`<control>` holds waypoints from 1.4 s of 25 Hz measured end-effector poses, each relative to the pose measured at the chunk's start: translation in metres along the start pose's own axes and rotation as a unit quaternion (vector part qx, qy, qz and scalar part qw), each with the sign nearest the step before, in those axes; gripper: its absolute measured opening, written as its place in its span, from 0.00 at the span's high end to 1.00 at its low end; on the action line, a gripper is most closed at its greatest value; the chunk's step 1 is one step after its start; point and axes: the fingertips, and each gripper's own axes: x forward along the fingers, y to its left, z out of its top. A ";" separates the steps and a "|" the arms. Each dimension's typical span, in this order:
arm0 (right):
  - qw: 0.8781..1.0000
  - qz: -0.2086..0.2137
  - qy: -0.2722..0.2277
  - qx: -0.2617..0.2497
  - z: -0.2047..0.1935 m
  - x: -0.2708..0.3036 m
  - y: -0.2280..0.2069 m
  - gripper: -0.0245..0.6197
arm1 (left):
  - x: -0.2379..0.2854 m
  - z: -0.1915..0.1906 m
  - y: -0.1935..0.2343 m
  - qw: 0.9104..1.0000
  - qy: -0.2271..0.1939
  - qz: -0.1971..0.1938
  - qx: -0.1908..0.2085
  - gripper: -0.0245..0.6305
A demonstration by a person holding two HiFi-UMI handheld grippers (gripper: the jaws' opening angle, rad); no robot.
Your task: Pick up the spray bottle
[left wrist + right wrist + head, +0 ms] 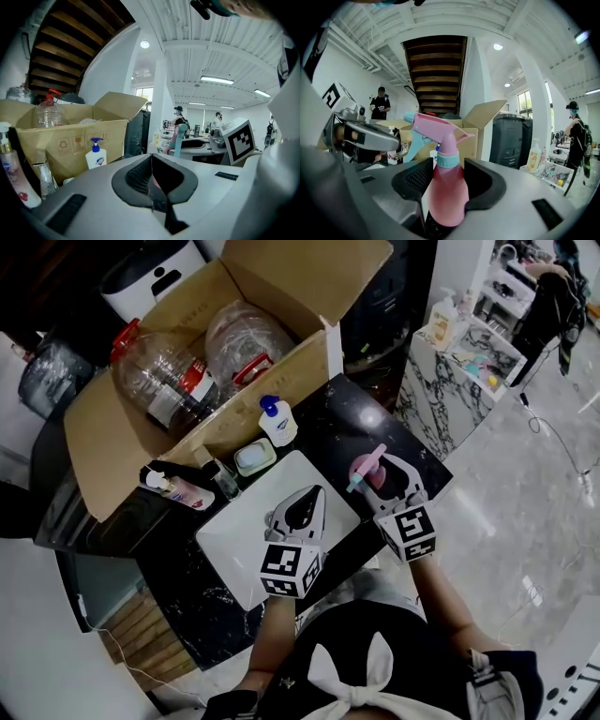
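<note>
Gripping pink plastic spray bottle [446, 197] between its jaws, right gripper [450, 174] looked raised: pickup approx. done; left gripper [152, 178] was closed, empty.

Pale grey marble floor [525, 493], glossy. A black veined surface [361, 423] stands beside a white marbled counter [427, 395]. Overhead, a white slatted ceiling [220, 37] carries strip lights [217, 80] and 1 round lamp [144, 44]. Dark wooden stairs [438, 70] show from beneath. A bright window [145, 93] sits beside a white column [159, 108].
</note>
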 end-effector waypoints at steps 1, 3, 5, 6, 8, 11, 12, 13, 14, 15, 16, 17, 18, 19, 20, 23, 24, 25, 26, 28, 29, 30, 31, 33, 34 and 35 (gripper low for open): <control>1.000 0.000 -0.002 0.000 0.002 -0.003 0.003 0.63 | -0.003 0.000 -0.001 1.000 -0.001 -0.001 0.000 0.92; 1.000 -0.001 -0.006 -0.002 0.005 -0.008 0.010 0.63 | -0.009 -0.001 -0.002 1.000 -0.005 -0.003 0.000 0.92; 1.000 -0.002 -0.010 -0.003 0.008 -0.013 0.016 0.63 | -0.016 -0.001 -0.004 1.000 -0.008 -0.004 0.000 0.92; 1.000 -0.002 -0.012 -0.004 0.010 -0.016 0.020 0.63 | -0.019 -0.001 -0.005 1.000 -0.009 -0.006 0.001 0.92; 1.000 -0.004 -0.016 -0.005 0.013 -0.022 0.026 0.63 | -0.025 -0.002 -0.007 1.000 -0.010 -0.008 0.002 0.92; 1.000 -0.007 -0.022 -0.007 0.015 -0.032 0.035 0.63 | -0.034 -0.003 -0.011 1.000 -0.013 -0.013 0.008 0.92; 1.000 -0.009 -0.023 -0.007 0.015 -0.035 0.038 0.63 | -0.038 -0.004 -0.013 1.000 -0.014 -0.014 0.010 0.92; 1.000 -0.011 -0.024 -0.006 0.014 -0.038 0.041 0.63 | -0.041 -0.004 -0.014 1.000 -0.016 -0.016 0.011 0.92; 1.000 -0.012 -0.025 -0.006 0.013 -0.042 0.045 0.63 | -0.045 -0.006 -0.015 1.000 -0.017 -0.017 0.012 0.92; 1.000 -0.014 -0.026 -0.005 0.013 -0.045 0.048 0.63 | -0.049 -0.007 -0.016 1.000 -0.017 -0.018 0.012 0.92; 1.000 -0.015 -0.027 -0.004 0.012 -0.048 0.052 0.63 | -0.052 -0.009 -0.017 1.000 -0.017 -0.019 0.012 0.92; 0.999 -0.015 -0.028 -0.004 0.011 -0.052 0.056 0.63 | -0.056 -0.012 -0.019 1.000 -0.017 -0.020 0.011 0.92; 0.999 -0.016 -0.029 -0.004 0.010 -0.056 0.060 0.63 | -0.060 -0.015 -0.020 1.000 -0.018 -0.022 0.010 0.92; 0.999 -0.018 -0.031 -0.004 0.009 -0.059 0.064 0.63 | -0.063 -0.017 -0.022 1.000 -0.018 -0.023 0.009 0.92; 0.999 -0.019 -0.032 -0.004 0.008 -0.063 0.067 0.63 | -0.066 -0.020 -0.024 0.999 -0.018 -0.025 0.008 0.92; 0.999 -0.021 -0.030 -0.002 0.005 -0.075 0.080 0.63 | -0.078 -0.029 -0.031 0.999 -0.015 -0.030 0.004 0.92; 0.999 -0.021 -0.030 -0.001 0.004 -0.080 0.084 0.64 | -0.082 -0.032 -0.033 0.999 -0.014 -0.032 0.003 0.92; 0.999 -0.022 -0.030 -0.002 0.003 -0.084 0.089 0.64 | -0.086 -0.034 -0.035 0.999 -0.014 -0.033 0.002 0.92; 0.999 -0.023 -0.030 -0.002 0.002 -0.088 0.093 0.64 | -0.090 -0.036 -0.037 0.999 -0.014 -0.035 0.001 0.92; 0.999 -0.025 -0.032 -0.002 0.001 -0.096 0.100 0.64 | -0.097 -0.040 -0.040 0.999 -0.013 -0.037 0.002 0.92; 0.999 -0.026 -0.033 -0.003 0.001 -0.099 0.103 0.64 | -0.101 -0.042 -0.041 0.999 -0.013 -0.038 0.002 0.92; 0.999 -0.027 -0.033 -0.003 0.001 -0.103 0.106 0.64 | -0.105 -0.043 -0.043 0.999 -0.014 -0.039 0.003 0.92; 0.999 -0.028 -0.034 -0.004 0.001 -0.107 0.108 0.64 | -0.108 -0.043 -0.045 0.999 -0.015 -0.041 0.003 0.92; 0.999 -0.030 -0.036 -0.005 0.002 -0.113 0.112 0.64 | -0.114 -0.044 -0.049 0.999 -0.016 -0.043 0.005 0.92; 0.999 -0.031 -0.037 -0.006 0.002 -0.117 0.114 0.64 | -0.116 -0.044 -0.050 0.999 -0.017 -0.044 0.007 0.92; 0.999 -0.032 -0.038 -0.007 0.003 -0.120 0.116 0.64 | -0.119 -0.044 -0.052 0.999 -0.018 -0.046 0.008 0.92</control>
